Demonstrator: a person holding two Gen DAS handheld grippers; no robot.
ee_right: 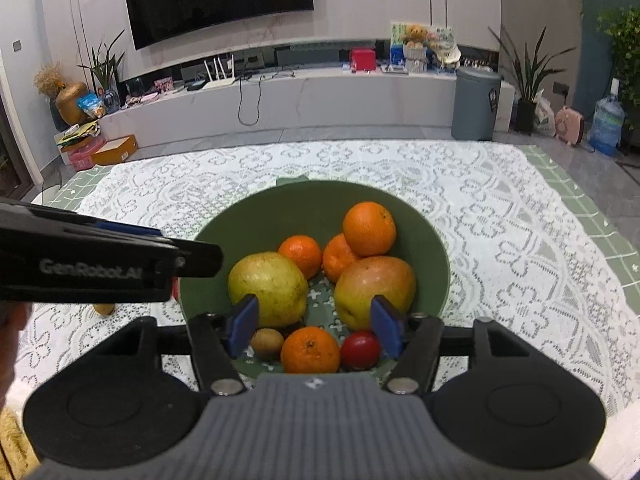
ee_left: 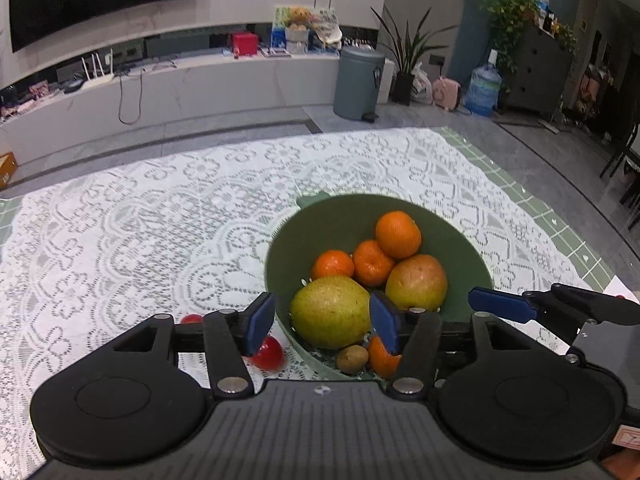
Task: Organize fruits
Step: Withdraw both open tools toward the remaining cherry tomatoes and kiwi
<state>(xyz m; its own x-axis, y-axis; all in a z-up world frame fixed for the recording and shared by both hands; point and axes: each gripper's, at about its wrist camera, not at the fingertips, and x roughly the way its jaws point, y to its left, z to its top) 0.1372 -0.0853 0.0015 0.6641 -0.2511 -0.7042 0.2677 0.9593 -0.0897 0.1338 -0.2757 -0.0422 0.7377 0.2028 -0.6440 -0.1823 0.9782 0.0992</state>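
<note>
A green bowl (ee_left: 340,220) (ee_right: 300,208) stands on the lace-covered table and holds a yellow-green pear (ee_left: 330,310) (ee_right: 266,288), a reddish-yellow mango (ee_left: 416,282) (ee_right: 374,288), several oranges (ee_right: 369,228), a kiwi (ee_right: 267,343) and a small red fruit (ee_right: 360,350). My left gripper (ee_left: 323,322) hovers open over the bowl's near left rim, its pads either side of the pear without touching it. My right gripper (ee_right: 314,330) is open above the near orange (ee_right: 310,350), gripping nothing. Two red fruits (ee_left: 269,354) (ee_left: 191,319) lie on the cloth left of the bowl.
One blue pad (ee_left: 502,305) of the right gripper pokes in beside the bowl; the left gripper's black body (ee_right: 100,268) crosses the right wrist view. A small brown fruit (ee_right: 104,310) lies on the lace cloth (ee_left: 160,220). A hand (ee_right: 12,332) shows at the lower left.
</note>
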